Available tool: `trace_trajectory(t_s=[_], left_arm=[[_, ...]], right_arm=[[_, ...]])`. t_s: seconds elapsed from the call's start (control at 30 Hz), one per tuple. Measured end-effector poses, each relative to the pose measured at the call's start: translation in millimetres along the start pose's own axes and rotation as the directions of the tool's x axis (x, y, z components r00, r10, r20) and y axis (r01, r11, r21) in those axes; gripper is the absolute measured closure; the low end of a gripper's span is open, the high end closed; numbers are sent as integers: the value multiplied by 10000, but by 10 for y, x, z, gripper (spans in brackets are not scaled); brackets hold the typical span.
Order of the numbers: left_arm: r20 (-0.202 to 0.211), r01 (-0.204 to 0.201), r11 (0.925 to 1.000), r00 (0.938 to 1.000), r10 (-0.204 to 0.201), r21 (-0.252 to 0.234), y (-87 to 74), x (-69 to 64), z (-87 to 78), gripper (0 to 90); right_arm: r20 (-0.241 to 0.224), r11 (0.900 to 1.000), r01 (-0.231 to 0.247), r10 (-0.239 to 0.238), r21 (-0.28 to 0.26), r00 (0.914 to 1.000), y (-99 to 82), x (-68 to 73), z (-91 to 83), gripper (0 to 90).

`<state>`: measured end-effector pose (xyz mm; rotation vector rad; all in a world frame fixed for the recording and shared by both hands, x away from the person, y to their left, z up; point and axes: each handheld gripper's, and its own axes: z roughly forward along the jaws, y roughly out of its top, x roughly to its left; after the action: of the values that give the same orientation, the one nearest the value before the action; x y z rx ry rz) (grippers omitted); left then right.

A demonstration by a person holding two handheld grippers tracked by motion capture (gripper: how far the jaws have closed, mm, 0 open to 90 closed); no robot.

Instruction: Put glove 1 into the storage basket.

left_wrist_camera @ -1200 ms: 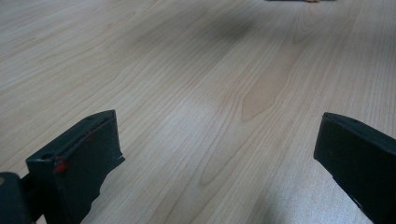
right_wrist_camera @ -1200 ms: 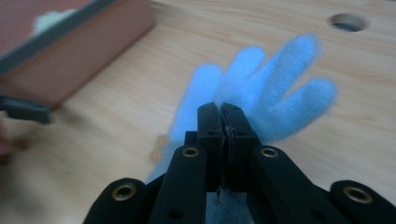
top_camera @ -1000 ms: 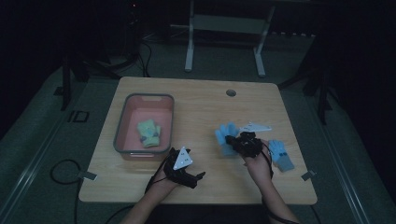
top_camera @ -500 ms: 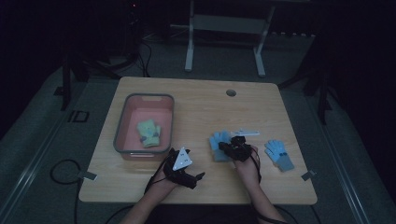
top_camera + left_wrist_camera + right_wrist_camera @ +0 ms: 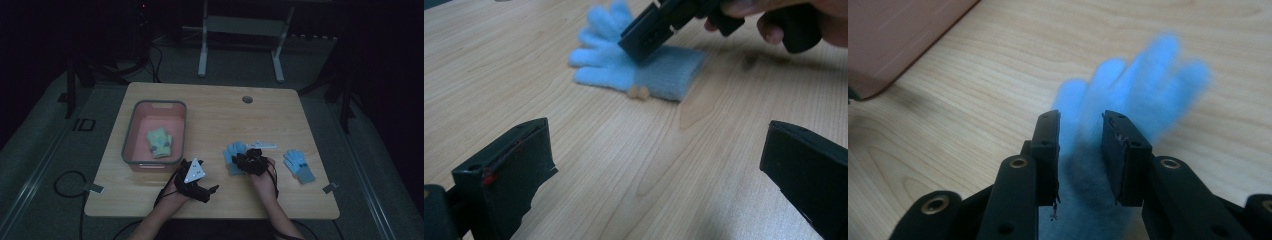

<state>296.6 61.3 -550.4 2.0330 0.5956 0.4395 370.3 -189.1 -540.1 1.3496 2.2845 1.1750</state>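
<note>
On the table's near half we have the right gripper (image 5: pixel 248 161) down over a blue glove (image 5: pixel 233 156), its jaws narrowed on either side of the cuff. From the right gripper view the wool sits between the jaws, but a gap remains and we cannot tell whether they have bitten yet; we judge this a pinch being set up, taken at the cuff because that is the thickest, firmest part to lift by. The glove (image 5: pixel 639 70) lies flat, fingers pointing away from us.

Our left gripper (image 5: pixel 202 187) rests near the table's front edge, jaws spread wide and holding nothing, aimed across at the glove. It seems parked there to stay clear, yet close enough to help.

A second blue glove (image 5: pixel 298 165) lies apart to the right, untouched. To the left stands a pink bin (image 5: pixel 131 131) with a green glove (image 5: pixel 159 142) inside, so we take it the blue ones are bound for that bin too.
</note>
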Motion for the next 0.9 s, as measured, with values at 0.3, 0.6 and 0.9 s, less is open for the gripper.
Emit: trace_trajectory(t_s=[0.3,0.6,0.9], left_arm=[[132,-73,10000,9999,72,67,-14,-11,18,4],[149,27,10000,9999,-27,17,-19,-2,13,4],[199,2,10000,9998,-3,35,-20,-10,19,4]], right_arm=[[-539,9722,2309,-2287,398,9720,118,-125,6,631],[-380,9610,2634,-2610,840,9646,50,-183,130,644],[-436,9628,2590,-2563,774,9656,50,-248,82,639]])
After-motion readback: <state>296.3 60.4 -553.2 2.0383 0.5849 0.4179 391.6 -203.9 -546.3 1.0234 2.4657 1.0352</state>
